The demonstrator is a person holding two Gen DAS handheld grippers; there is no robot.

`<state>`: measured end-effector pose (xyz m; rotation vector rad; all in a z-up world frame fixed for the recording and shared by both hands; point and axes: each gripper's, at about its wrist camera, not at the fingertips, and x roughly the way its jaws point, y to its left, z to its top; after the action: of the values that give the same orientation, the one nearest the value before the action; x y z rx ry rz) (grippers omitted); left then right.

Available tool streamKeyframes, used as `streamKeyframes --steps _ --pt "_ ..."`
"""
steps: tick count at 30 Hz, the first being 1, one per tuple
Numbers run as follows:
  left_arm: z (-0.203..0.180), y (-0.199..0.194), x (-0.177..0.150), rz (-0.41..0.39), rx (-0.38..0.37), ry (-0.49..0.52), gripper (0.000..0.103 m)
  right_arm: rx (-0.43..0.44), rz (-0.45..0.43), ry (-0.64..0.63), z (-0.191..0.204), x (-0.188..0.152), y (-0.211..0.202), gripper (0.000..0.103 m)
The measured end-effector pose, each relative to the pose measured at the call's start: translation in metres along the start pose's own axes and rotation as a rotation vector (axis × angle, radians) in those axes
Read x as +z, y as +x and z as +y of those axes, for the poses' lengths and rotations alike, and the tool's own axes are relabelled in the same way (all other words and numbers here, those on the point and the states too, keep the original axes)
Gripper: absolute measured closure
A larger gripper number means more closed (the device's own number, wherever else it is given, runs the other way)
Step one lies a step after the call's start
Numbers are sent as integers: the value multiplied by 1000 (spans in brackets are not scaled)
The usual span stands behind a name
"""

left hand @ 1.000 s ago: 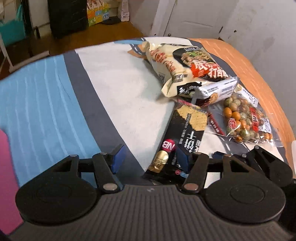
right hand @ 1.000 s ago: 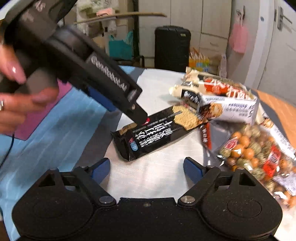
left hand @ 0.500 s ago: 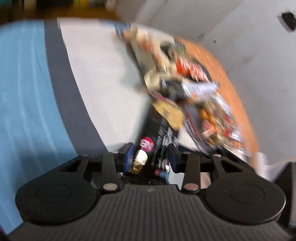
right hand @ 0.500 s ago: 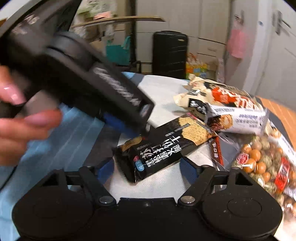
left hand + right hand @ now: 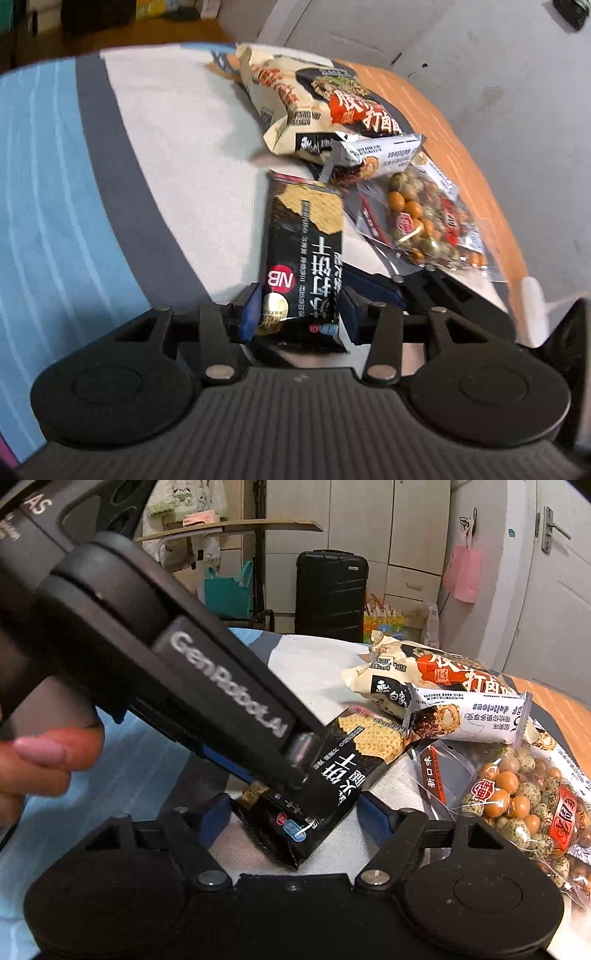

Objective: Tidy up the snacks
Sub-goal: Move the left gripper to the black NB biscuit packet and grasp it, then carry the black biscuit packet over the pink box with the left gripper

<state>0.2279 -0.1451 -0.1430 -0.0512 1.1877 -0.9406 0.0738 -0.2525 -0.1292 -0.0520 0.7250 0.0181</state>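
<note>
A black cracker pack (image 5: 304, 254) lies lengthwise on the cloth, its near end between the blue pads of my left gripper (image 5: 301, 314), which is shut on it. In the right wrist view the same pack (image 5: 332, 786) sits raised at its near end under the left gripper's body (image 5: 207, 701). My right gripper (image 5: 295, 818) is open, its pads either side of the pack's near end without touching. Behind lie a cream noodle bag (image 5: 314, 99), a white wafer bar (image 5: 373, 155) and a clear bag of coated peanuts (image 5: 424, 221).
The snacks lie on a bed cloth with white, grey and blue stripes (image 5: 74, 184) and an orange edge (image 5: 461, 147). A black suitcase (image 5: 330, 590), a teal bag (image 5: 225, 594) and a white door (image 5: 554, 590) stand beyond the bed.
My left gripper has closed from open onto the near end of the black cracker pack and turned it lengthwise. My right gripper has moved closer to the pack, staying open.
</note>
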Motion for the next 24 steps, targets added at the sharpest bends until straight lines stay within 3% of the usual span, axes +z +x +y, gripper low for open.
streamKeyframes --steps 1,4,11,24 --pt "1 -2 -1 8 -22 -15 54 13 1 3 1 0 -5 28" --pt "-2 -6 -6 46 -31 -28 54 39 20 10 3 -2 -16 29" --pt "-40 -20 -20 108 92 64 52 68 40 14 12 4 -46 30" --pt "-53 -49 -39 146 144 -5 52 124 54 -7 25 7 -75 31"
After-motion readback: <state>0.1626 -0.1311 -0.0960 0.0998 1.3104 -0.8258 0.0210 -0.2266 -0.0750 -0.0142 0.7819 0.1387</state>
